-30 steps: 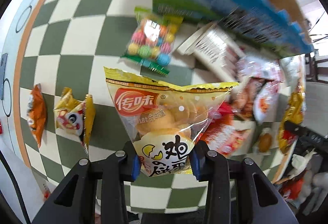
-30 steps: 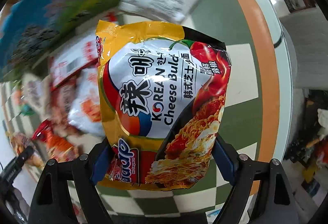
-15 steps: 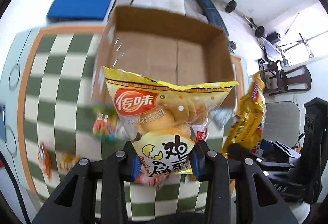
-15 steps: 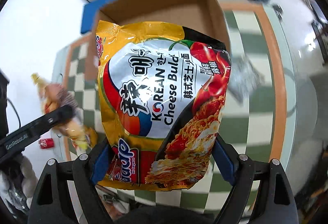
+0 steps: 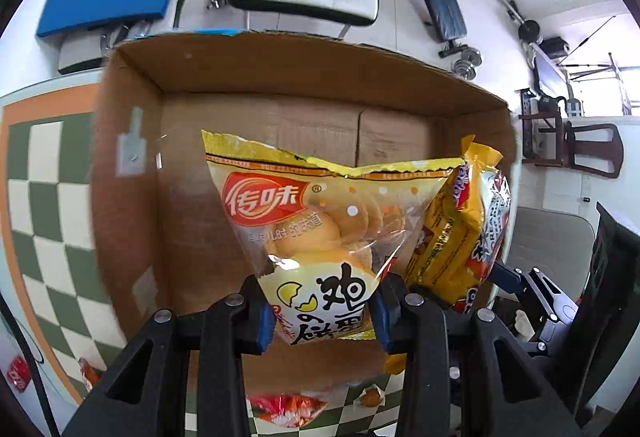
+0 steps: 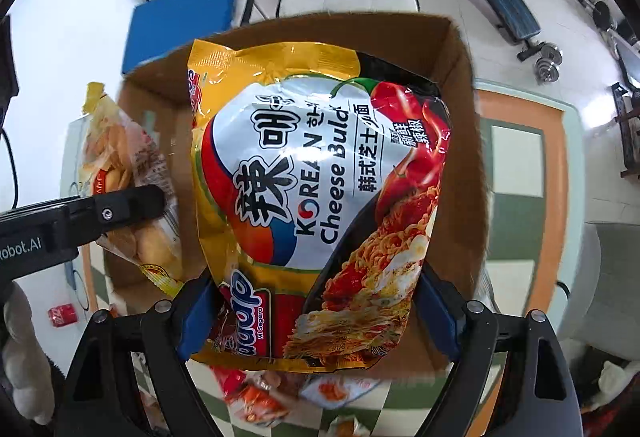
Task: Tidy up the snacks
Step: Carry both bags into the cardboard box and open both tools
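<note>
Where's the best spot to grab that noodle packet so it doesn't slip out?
Grab the Korean cheese noodle packet near its bottom end, coming from below, one jaw on each side edge. That is how the right gripper holds it now. The packet is flat and wide with a puffy middle, so the flatter end probably pinches best.

The left matte-black plastic two-finger gripper (image 5: 321, 311) has blue pads and round silver screws; the right matte-black gripper (image 6: 316, 321) matches it; white "Robot.AI" lettering marks the left one's side.
</note>
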Available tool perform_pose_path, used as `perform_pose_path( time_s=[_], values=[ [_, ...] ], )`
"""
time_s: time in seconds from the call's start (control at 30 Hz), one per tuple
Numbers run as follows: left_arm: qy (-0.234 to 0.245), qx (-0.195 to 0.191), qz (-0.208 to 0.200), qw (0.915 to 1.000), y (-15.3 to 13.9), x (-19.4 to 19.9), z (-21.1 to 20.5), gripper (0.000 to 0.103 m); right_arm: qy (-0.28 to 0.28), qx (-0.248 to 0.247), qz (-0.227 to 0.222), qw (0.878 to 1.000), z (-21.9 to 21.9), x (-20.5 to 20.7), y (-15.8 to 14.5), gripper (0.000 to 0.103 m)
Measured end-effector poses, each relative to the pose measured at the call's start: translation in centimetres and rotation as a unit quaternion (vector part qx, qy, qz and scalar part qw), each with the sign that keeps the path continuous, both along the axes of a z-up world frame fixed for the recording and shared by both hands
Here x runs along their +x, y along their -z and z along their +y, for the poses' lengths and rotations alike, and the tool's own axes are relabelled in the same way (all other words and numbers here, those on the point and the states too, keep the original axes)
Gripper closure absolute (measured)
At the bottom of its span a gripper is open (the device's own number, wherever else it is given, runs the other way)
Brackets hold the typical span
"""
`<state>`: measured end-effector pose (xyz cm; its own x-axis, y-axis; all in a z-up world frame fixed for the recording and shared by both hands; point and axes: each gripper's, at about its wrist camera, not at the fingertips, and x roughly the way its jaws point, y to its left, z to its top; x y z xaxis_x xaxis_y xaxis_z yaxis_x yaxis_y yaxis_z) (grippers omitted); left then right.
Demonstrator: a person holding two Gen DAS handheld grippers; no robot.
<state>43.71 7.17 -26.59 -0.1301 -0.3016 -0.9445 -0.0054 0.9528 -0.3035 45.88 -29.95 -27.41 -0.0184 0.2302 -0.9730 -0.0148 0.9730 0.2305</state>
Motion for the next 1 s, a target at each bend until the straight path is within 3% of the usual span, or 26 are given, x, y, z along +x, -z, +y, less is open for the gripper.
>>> perform_pose_path(
  time_s=[0.2, 0.43, 0.5, 0.57, 0.63, 0.77, 0.83, 1.0],
  values=[
    [0.001, 0.002, 0.033, 0.9994, 3.1, 1.5, -1.0, 0.068, -0.014, -0.01, 0.032, 0.999, 0.0, 3.6, 4.4, 0.014],
    [-0.005, 0.035, 0.041, 0.9985, 4.4, 1.6, -1.5, 0.066, -0.028, -0.02, 0.052, 0.998, 0.5, 5.4, 6.5, 0.014],
    [-0.007, 0.042, 0.043, 0.9982, 4.4, 1.6, -1.6, 0.065, -0.026, -0.02, 0.058, 0.998, 1.2, 4.8, 5.6, 0.013],
    [-0.006, 0.046, 0.042, 0.9981, 4.4, 1.9, -1.7, 0.049, -0.026, -0.028, 0.053, 0.998, 1.5, 4.8, 5.3, 0.012],
    [-0.007, 0.052, 0.033, 0.9981, 3.9, 1.9, -1.9, 0.023, -0.027, -0.031, 0.047, 0.998, 2.1, 4.9, 4.6, 0.009],
    [-0.008, 0.063, 0.004, 0.998, 2.4, 1.3, -2.1, 0.02, -0.033, -0.037, 0.032, 0.998, 2.2, 4.7, 3.6, 0.006],
    [-0.008, 0.07, -0.01, 0.9975, 1.4, 0.9, -2.3, 0.01, -0.036, -0.041, 0.03, 0.998, 2.5, 4.5, 2.7, 0.005],
    [-0.013, 0.066, -0.045, 0.9967, -1.9, -1.6, -2.7, 0.009, -0.026, -0.035, 0.016, 0.999, 3.6, 3.8, -0.7, 0.004]
  ],
)
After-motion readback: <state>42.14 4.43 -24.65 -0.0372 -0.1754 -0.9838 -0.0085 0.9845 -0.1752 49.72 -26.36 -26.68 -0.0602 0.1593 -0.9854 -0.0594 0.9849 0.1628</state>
